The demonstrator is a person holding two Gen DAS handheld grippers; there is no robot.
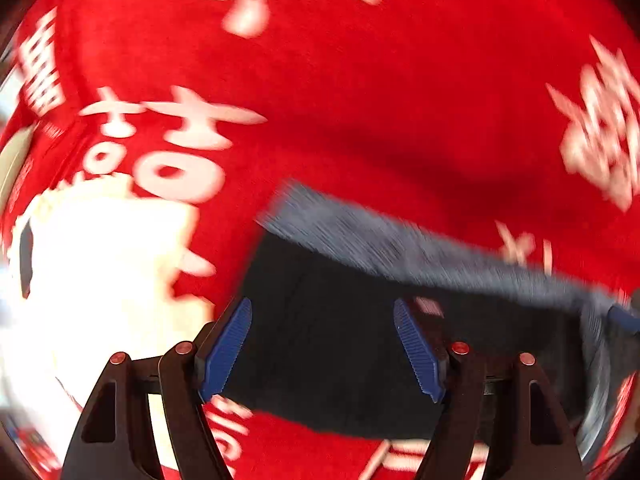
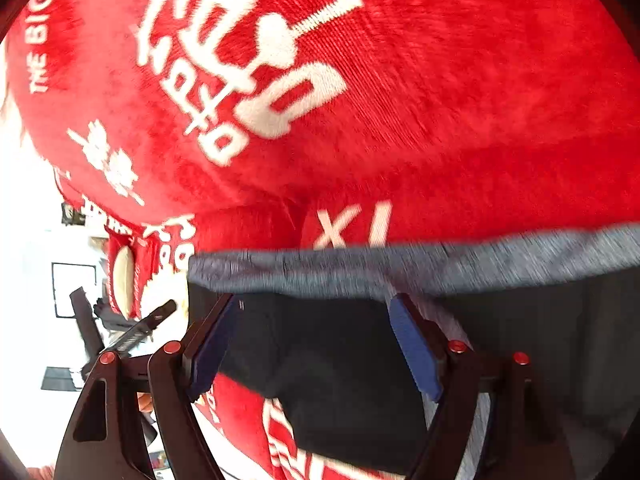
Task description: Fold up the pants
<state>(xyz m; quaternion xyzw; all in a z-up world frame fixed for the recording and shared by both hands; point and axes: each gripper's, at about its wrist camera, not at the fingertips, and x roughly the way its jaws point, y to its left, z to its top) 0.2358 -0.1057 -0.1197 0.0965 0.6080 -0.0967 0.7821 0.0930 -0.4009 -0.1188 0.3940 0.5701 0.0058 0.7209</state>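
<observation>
- The pants (image 1: 340,344), dark with a grey ribbed waistband (image 1: 400,244), are lying on a red blanket (image 1: 340,100) printed with white lettering.
- The left gripper (image 1: 322,350) is pointing steeply down over the dark cloth; its blue pads (image 1: 226,352) are standing well apart, with the fabric showing between them and neither pad pressing on it.
- The right gripper (image 2: 316,346) is hanging over the same garment (image 2: 328,360), just below the grey band (image 2: 400,268); its fingers are spread too, the cloth lying between them unpinched.
- In the left view the band is running slantwise from the middle toward the right edge, and the picture is blurred.
- In the right view the blanket (image 2: 400,100) is filling the upper part, and a bright room with dark furniture is showing at the left edge.
</observation>
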